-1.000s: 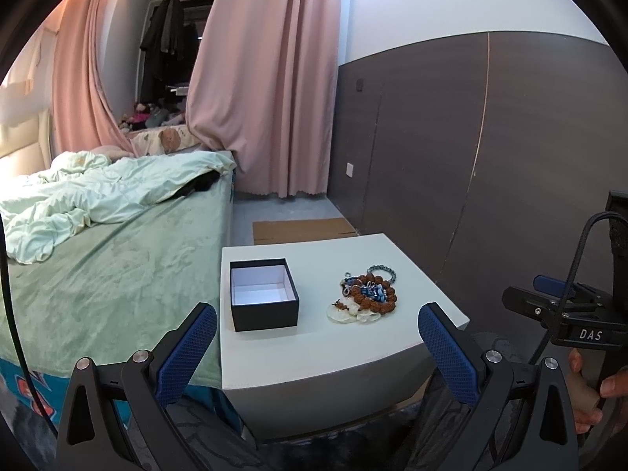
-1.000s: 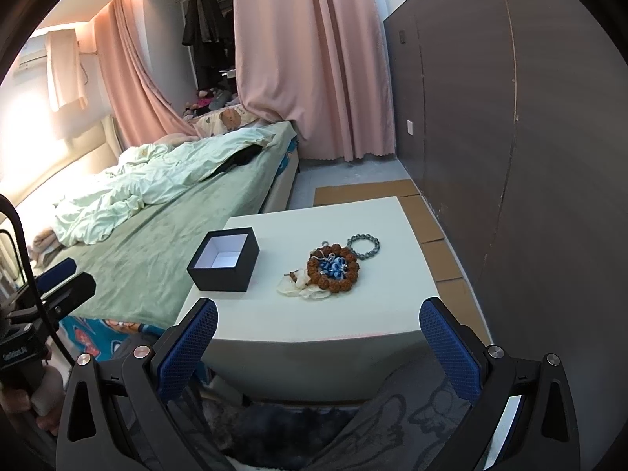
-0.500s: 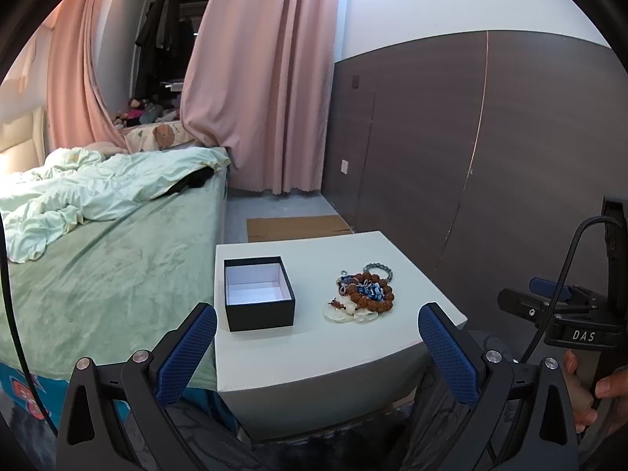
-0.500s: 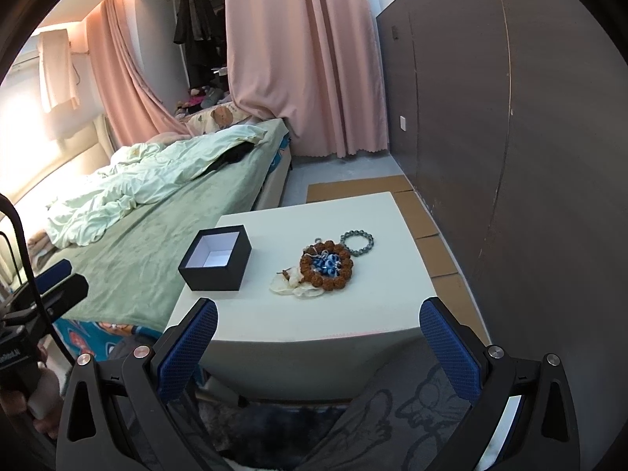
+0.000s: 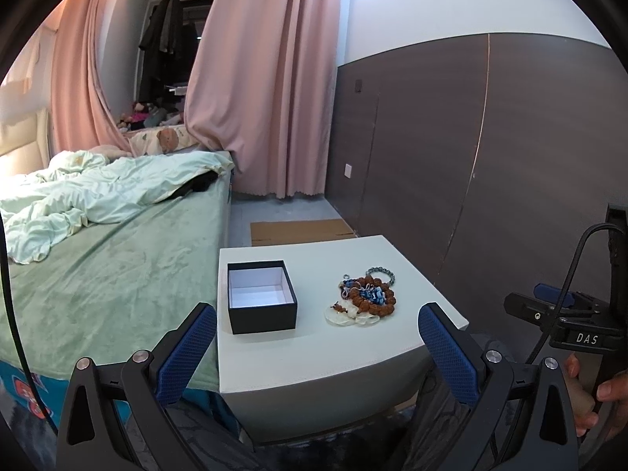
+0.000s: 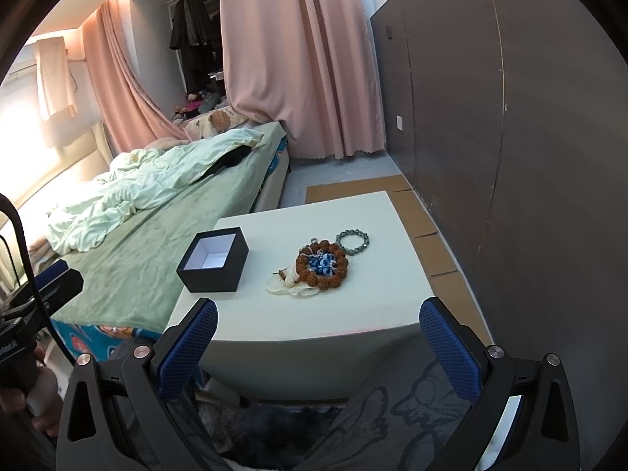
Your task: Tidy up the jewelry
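Jaws: left gripper [image 5: 317, 349] and right gripper [image 6: 318, 347] both gape wide, empty.
Risk: tangled bracelets [image 6: 321, 265] may lift together, missing the box [image 6: 214, 259].

box [image 5: 261, 297]: was black outside, white inside
bead bracelet [image 6: 322, 264]: was reddish-brown, ringing blue pieces
smaller bracelet [image 6: 353, 241]: was grey
table [image 5: 314, 357]: was off-white
gripper pads [image 5: 187, 353]: were blue, cross-hatched
curtains [image 5: 271, 78]: were pink
bedcover [image 5: 106, 274]: was pale green

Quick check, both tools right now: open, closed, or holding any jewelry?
Left tool: open, holding nothing, short of the white table.
Right tool: open, holding nothing, also short of the table.
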Demonstrator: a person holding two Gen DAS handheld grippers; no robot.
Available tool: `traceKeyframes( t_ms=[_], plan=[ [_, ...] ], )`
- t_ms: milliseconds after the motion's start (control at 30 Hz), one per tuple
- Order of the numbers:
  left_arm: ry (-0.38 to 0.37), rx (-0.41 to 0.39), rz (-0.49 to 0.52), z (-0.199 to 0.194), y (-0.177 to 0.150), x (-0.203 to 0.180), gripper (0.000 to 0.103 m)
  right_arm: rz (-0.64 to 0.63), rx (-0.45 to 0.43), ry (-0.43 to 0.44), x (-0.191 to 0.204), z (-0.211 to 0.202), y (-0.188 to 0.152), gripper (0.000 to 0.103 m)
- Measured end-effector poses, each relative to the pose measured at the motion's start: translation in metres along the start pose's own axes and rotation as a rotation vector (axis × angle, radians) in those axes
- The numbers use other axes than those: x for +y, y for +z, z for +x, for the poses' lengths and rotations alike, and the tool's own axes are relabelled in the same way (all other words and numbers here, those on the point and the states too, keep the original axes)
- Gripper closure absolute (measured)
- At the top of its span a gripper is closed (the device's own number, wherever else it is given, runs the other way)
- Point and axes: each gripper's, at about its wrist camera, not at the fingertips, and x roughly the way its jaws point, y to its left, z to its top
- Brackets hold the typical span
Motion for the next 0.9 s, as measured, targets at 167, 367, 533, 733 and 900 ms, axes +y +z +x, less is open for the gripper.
traceKeyframes(
  t_ms=[167, 367, 533, 733, 900],
  plan=[
    [0.012, -0.009, 0.007, -0.007, 0.0, 0.001, 0.001, 0.002, -0.008, 0.003, 0.001, -0.002, -0.001, 0.0],
    [0.021, -0.013, -0.001, -0.007, 0.001, 0.002, 0.0, -0.005, -0.009, 0.004, 0.003, -0.004, -0.002, 0.0],
    [0.016, -0.011, -0.005, -0.004, 0.001, 0.0, 0.001, -0.006, -0.005, 0.005, 0.004, -0.002, -0.001, 0.0],
    [0.002, -0.003, 0.007, 0.007, 0.008, -0.005, 0.001, -0.002, -0.003, 0.007, 0.003, -0.001, -0.002, 0.0],
    [-0.007, 0.006, 0.01, 0.023, 0.016, -0.009, 0.001, 0.018, 0.006, 0.02, -0.011, 0.008, 0.002, 0.0]
  ],
)
